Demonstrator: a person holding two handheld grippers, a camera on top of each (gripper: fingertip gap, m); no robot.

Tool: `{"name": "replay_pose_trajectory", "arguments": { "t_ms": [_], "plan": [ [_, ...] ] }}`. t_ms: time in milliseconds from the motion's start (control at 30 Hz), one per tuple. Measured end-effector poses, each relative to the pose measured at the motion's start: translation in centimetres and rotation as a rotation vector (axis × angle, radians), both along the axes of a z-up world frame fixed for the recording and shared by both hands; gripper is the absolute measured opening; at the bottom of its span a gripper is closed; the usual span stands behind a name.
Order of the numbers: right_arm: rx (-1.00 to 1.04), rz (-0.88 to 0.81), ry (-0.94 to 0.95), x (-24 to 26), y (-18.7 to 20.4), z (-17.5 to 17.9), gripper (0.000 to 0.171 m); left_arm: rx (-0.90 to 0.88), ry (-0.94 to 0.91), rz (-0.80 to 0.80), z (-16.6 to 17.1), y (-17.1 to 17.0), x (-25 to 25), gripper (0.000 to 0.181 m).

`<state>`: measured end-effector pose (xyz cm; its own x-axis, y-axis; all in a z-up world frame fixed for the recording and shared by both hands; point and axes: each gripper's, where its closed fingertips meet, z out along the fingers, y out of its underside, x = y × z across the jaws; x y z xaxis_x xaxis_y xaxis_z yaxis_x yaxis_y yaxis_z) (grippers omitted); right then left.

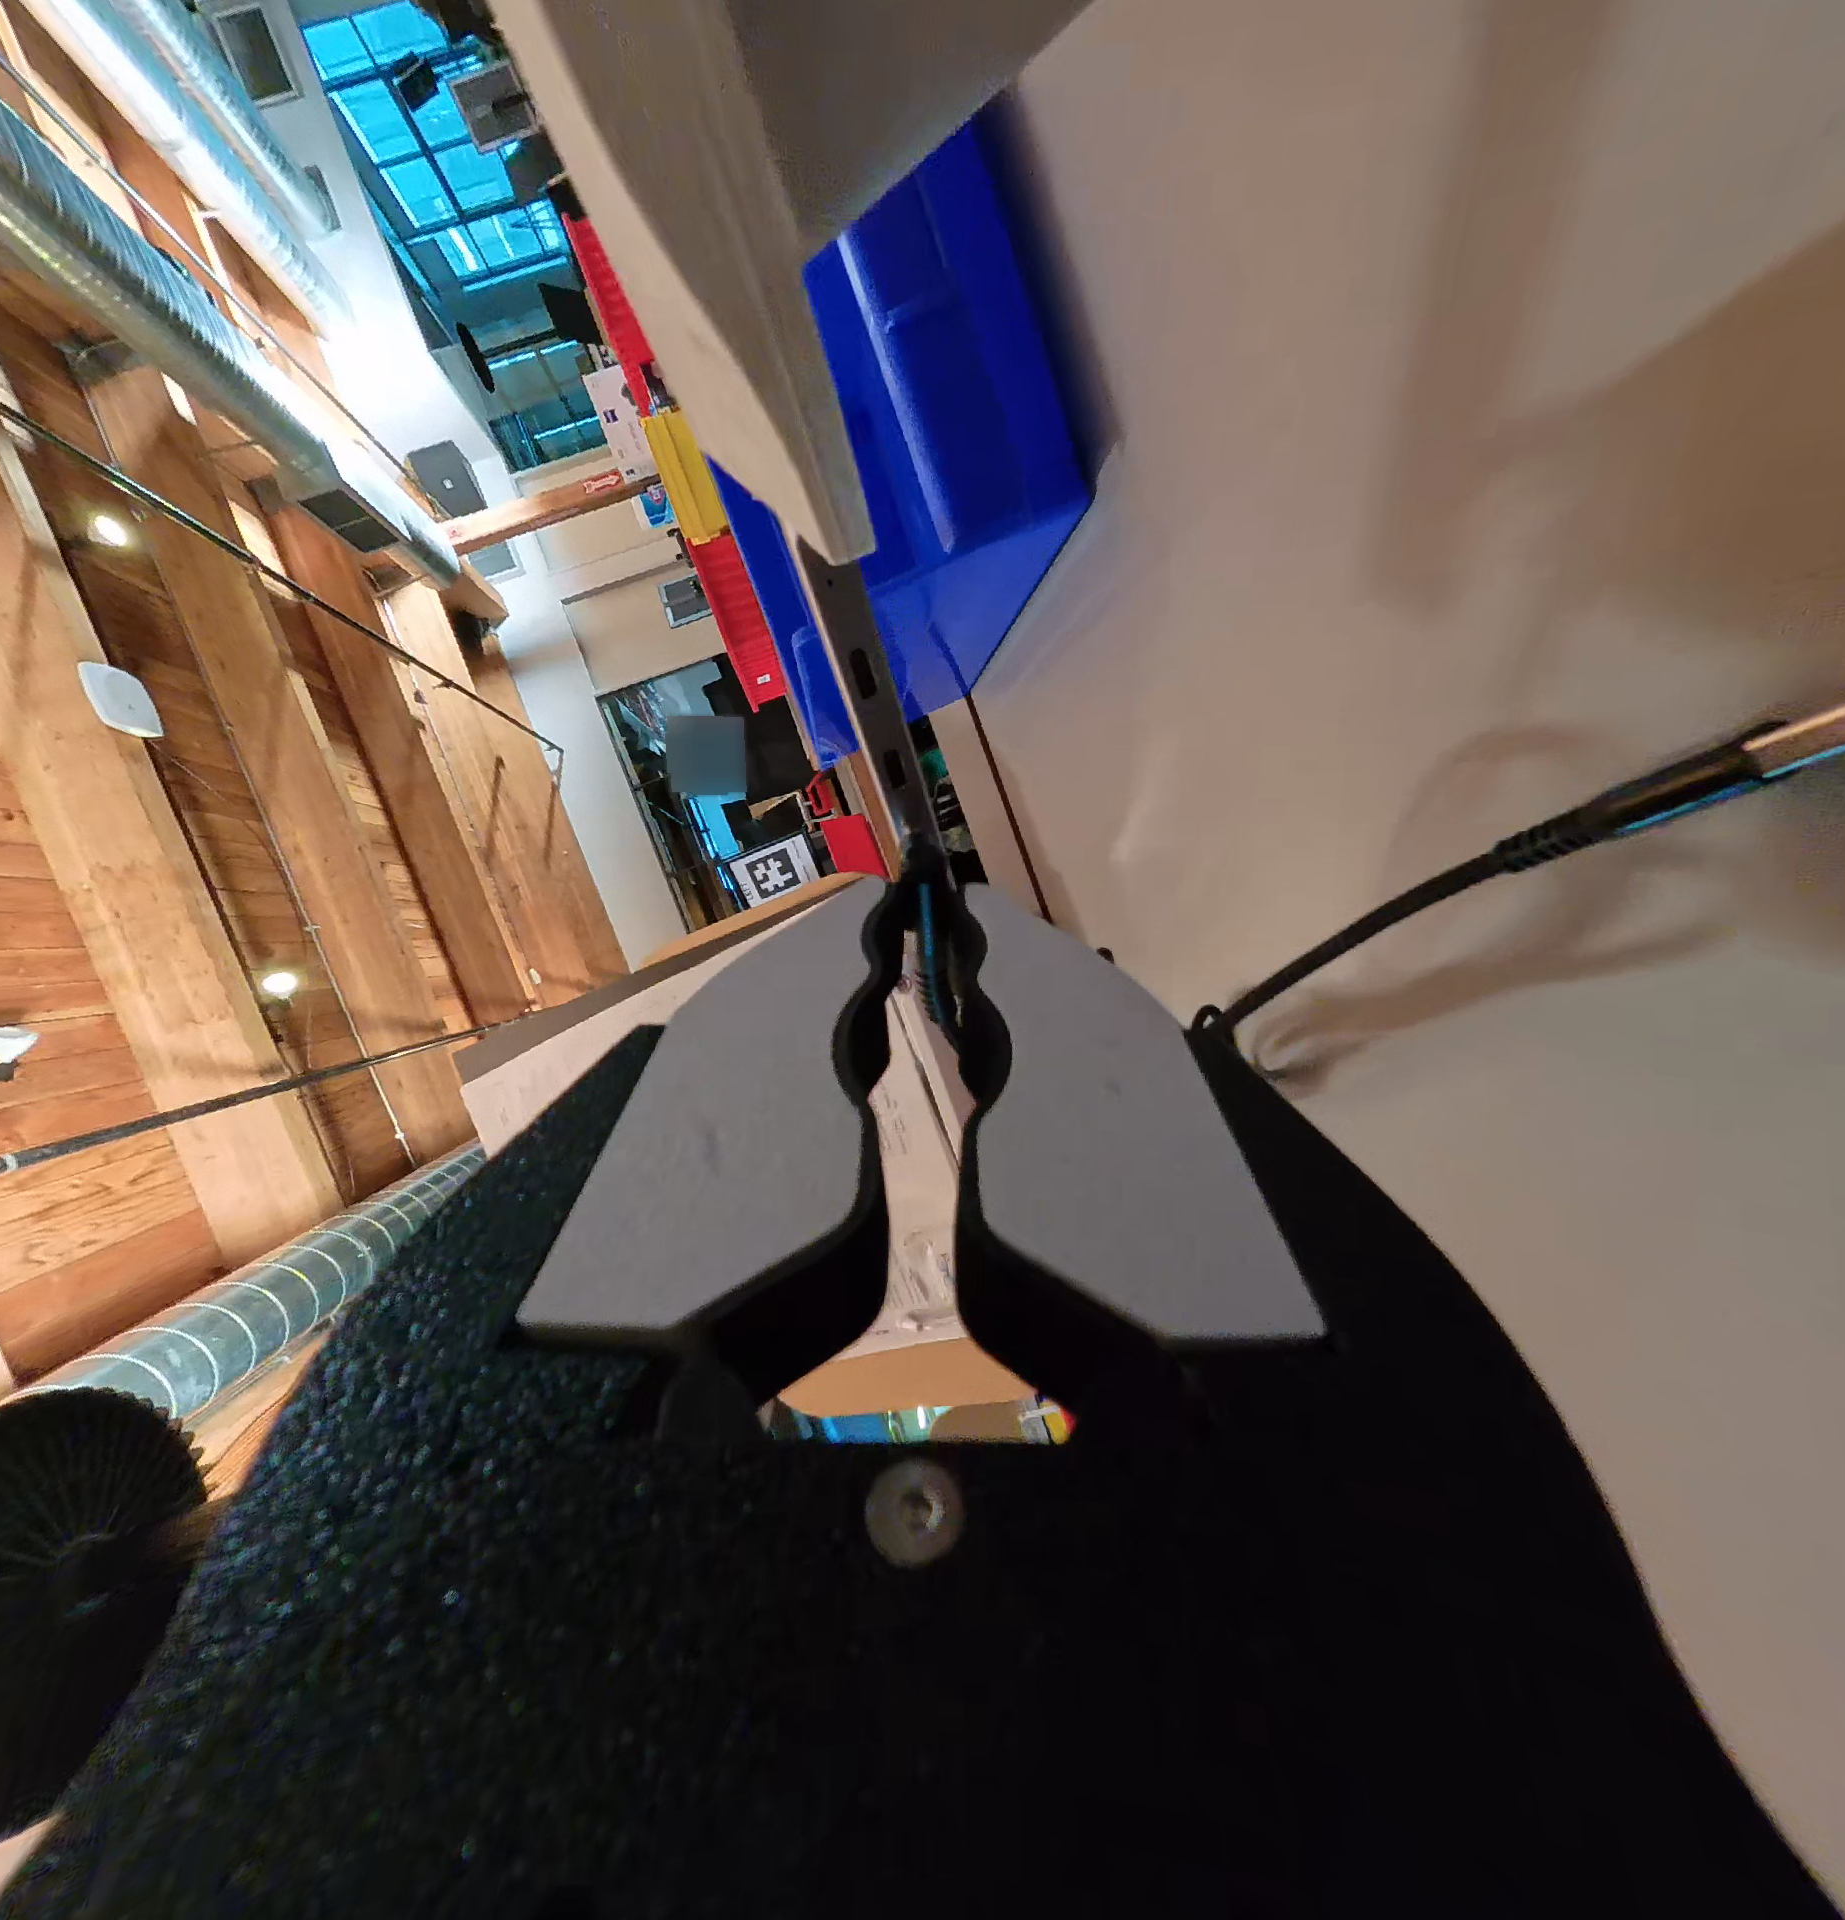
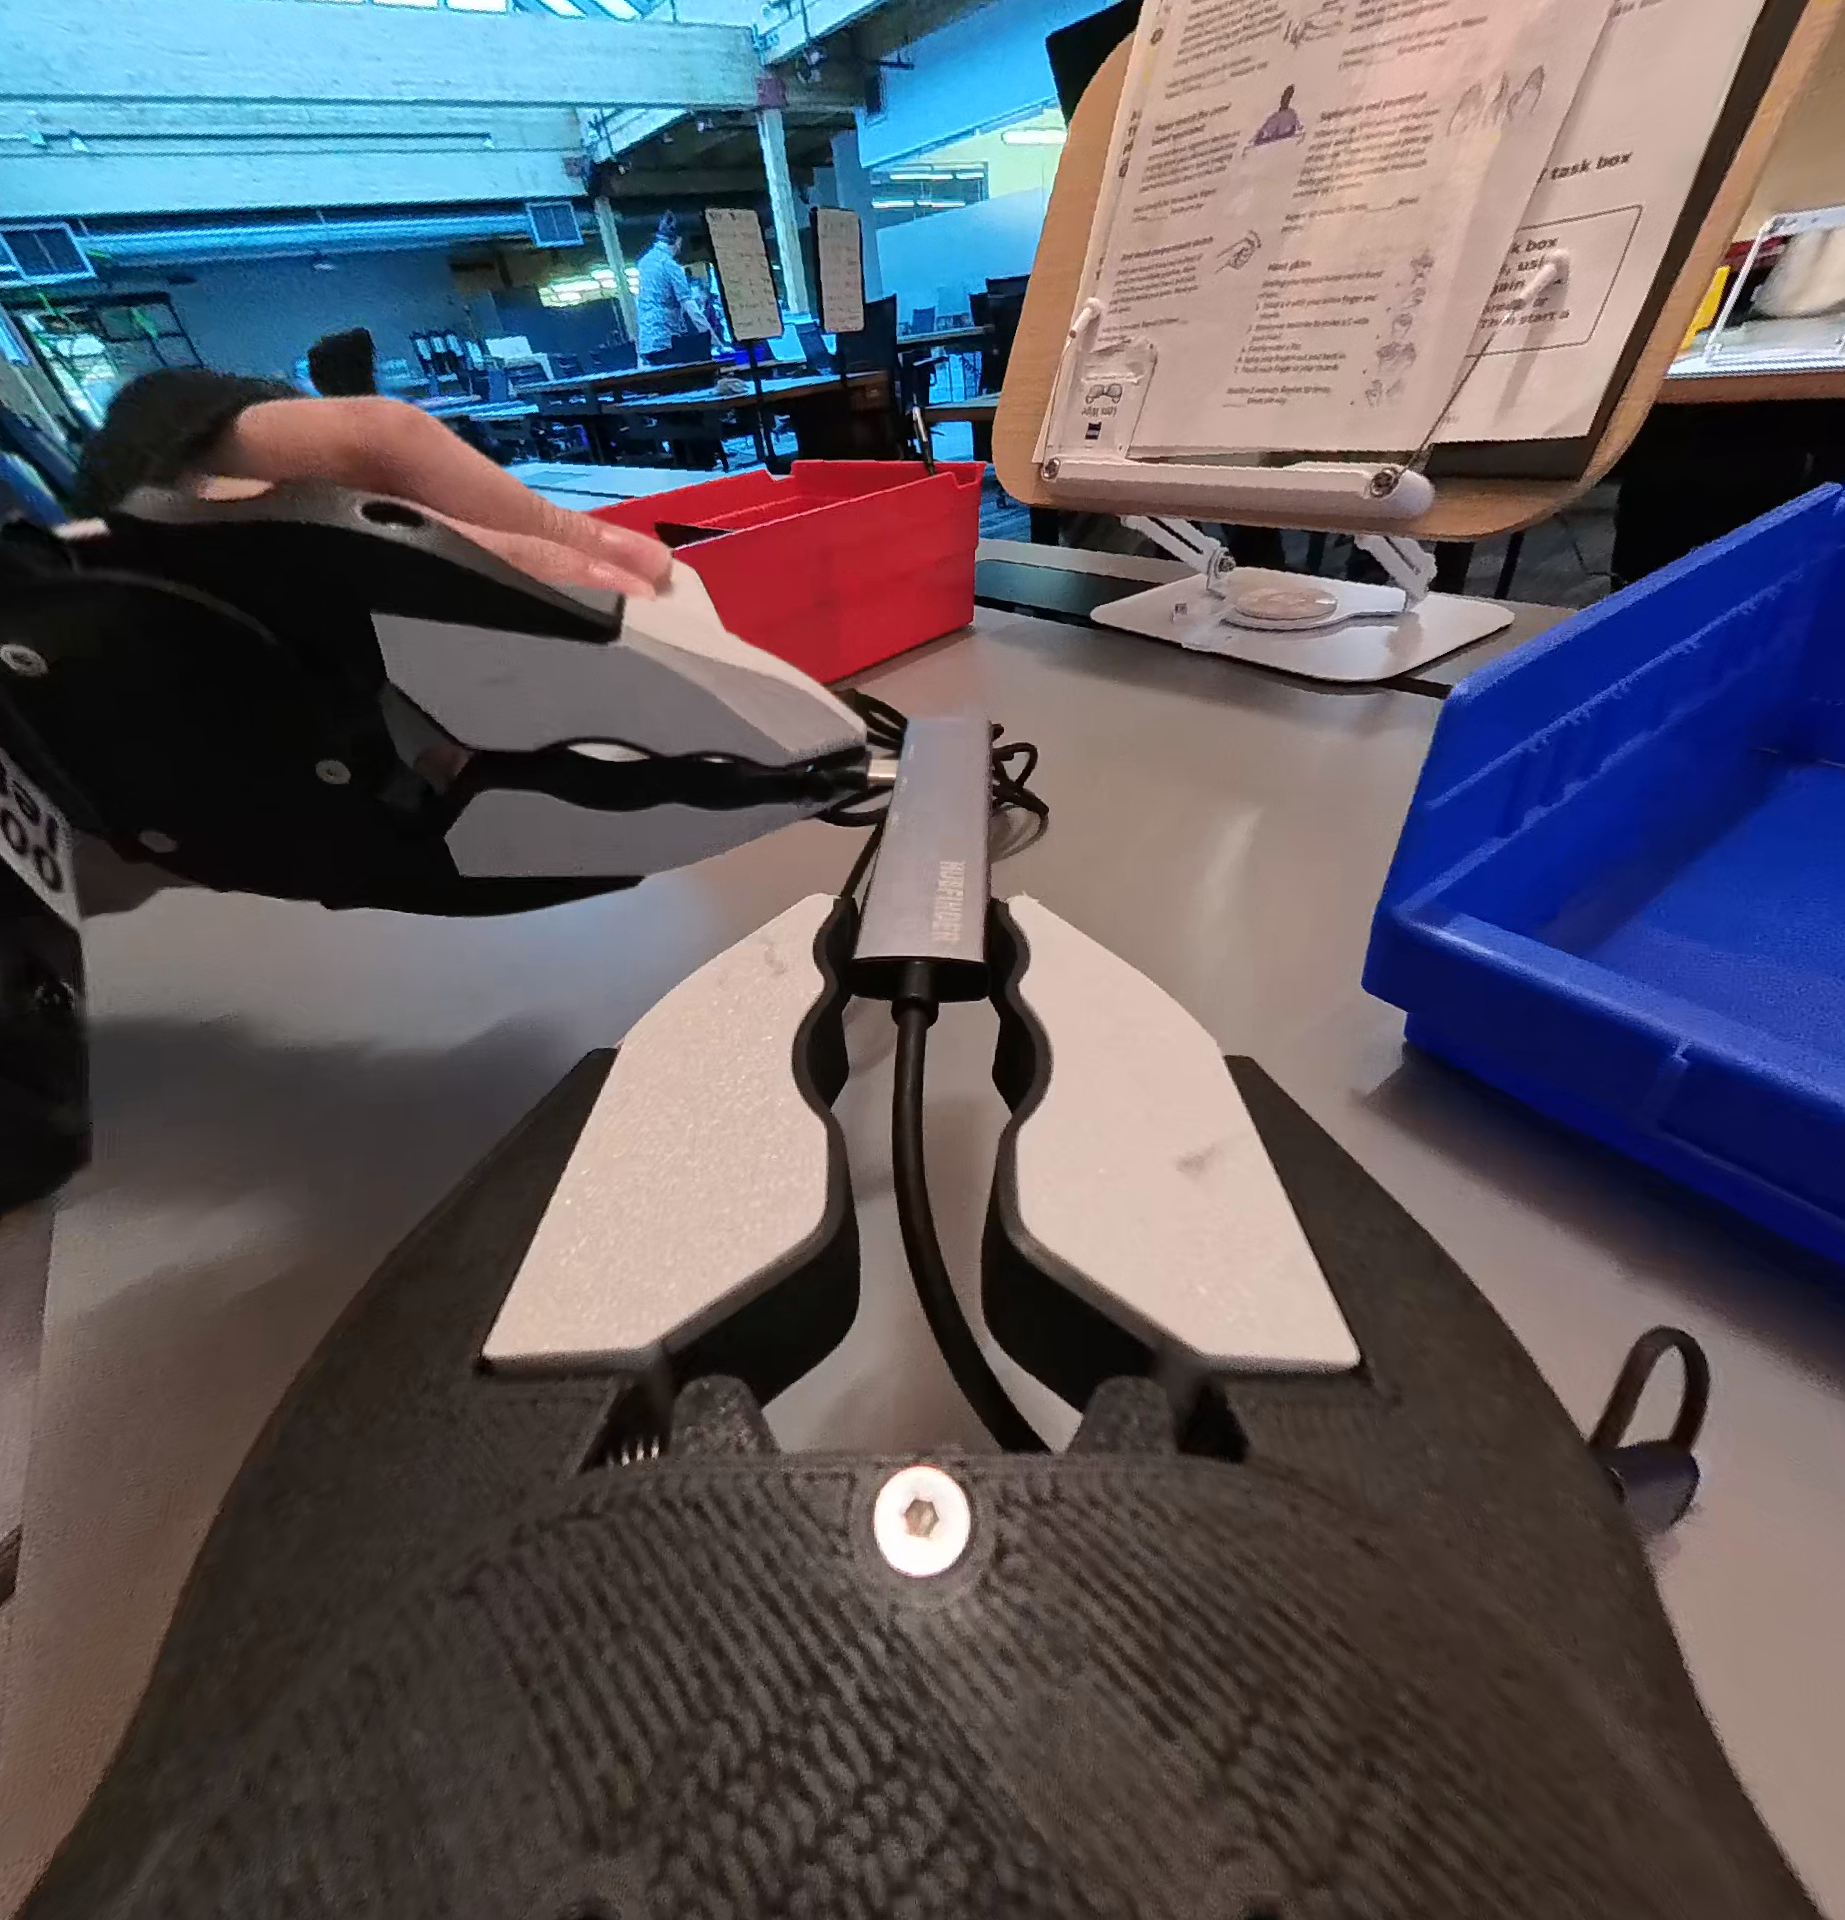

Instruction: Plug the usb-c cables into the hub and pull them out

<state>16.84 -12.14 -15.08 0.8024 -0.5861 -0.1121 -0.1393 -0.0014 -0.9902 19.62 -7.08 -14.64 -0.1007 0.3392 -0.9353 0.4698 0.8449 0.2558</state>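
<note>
The grey hub (image 2: 933, 831) lies on the grey table (image 2: 1209, 831), pointing away from me. My right gripper (image 2: 923, 920) is shut on its near end, with the hub's own black lead (image 2: 913, 1143) running back between the fingers. My left gripper (image 2: 845, 774) comes in from the left under a hand and is shut on a black USB-C cable. The cable's silver plug (image 2: 882, 774) meets the hub's left side; how deep it sits I cannot tell. In the left wrist view, rolled sideways, the left gripper (image 1: 923, 920) pinches the cable just short of the hub's port edge (image 1: 876, 686).
A blue bin (image 2: 1676, 935) stands close on the right, a red bin (image 2: 824, 582) behind the hub. A stand with papers (image 2: 1313, 312) is at the back. Loose black cable (image 2: 1011, 769) coils beyond the hub. Another cable with a plug (image 1: 1676, 779) lies on the table. The tips of one gripper are about 6 cm away from the tips of the other.
</note>
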Motion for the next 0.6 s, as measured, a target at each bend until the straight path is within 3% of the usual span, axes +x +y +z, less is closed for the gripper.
{"name": "replay_pose_trajectory", "arguments": {
  "t_ms": [233,600],
  "plan": [
    [0.031,0.011,-0.005,-0.12,-0.21,0.34,0.025,-0.141,0.115,0.025,0.32,-0.10,-0.06,0.006],
    [0.092,-0.007,-0.001,0.09,-0.34,0.86,0.024,-0.202,0.150,0.058,0.50,-0.19,0.31,0.006]
  ]
}}
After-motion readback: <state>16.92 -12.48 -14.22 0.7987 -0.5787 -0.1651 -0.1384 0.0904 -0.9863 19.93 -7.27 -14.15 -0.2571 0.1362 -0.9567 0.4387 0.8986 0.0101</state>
